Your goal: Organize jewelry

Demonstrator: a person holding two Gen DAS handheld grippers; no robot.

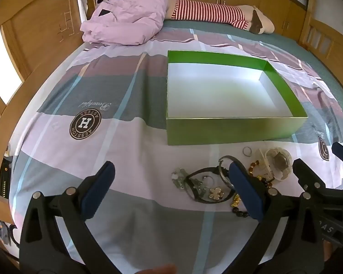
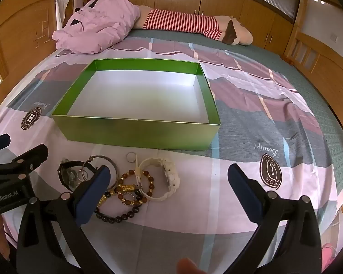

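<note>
An open green box (image 1: 228, 130) (image 2: 137, 134) with a bare white inside sits on the bedspread. In front of it lies a jewelry pile: a white watch (image 1: 276, 164) (image 2: 162, 178), a small ring (image 1: 247, 151) (image 2: 130, 156), a silver bangle (image 1: 224, 169) (image 2: 103, 159), a black watch (image 1: 205, 182) (image 2: 68, 173), a brown bead bracelet (image 2: 137, 180) and a dark bead bracelet (image 2: 116, 214). My left gripper (image 1: 171, 167) (image 2: 22, 143) hovers open over the pile's left side. My right gripper (image 2: 170, 171) (image 1: 315, 154) hovers open over its right side. Neither holds anything.
A crumpled pink quilt (image 1: 125, 18) and a long plush toy in red-striped cloth (image 1: 208, 11) lie at the far side of the bed. Wooden cabinets and bed frame (image 2: 320, 73) ring the mattress. The patterned bedspread (image 1: 91, 137) stretches left of the box.
</note>
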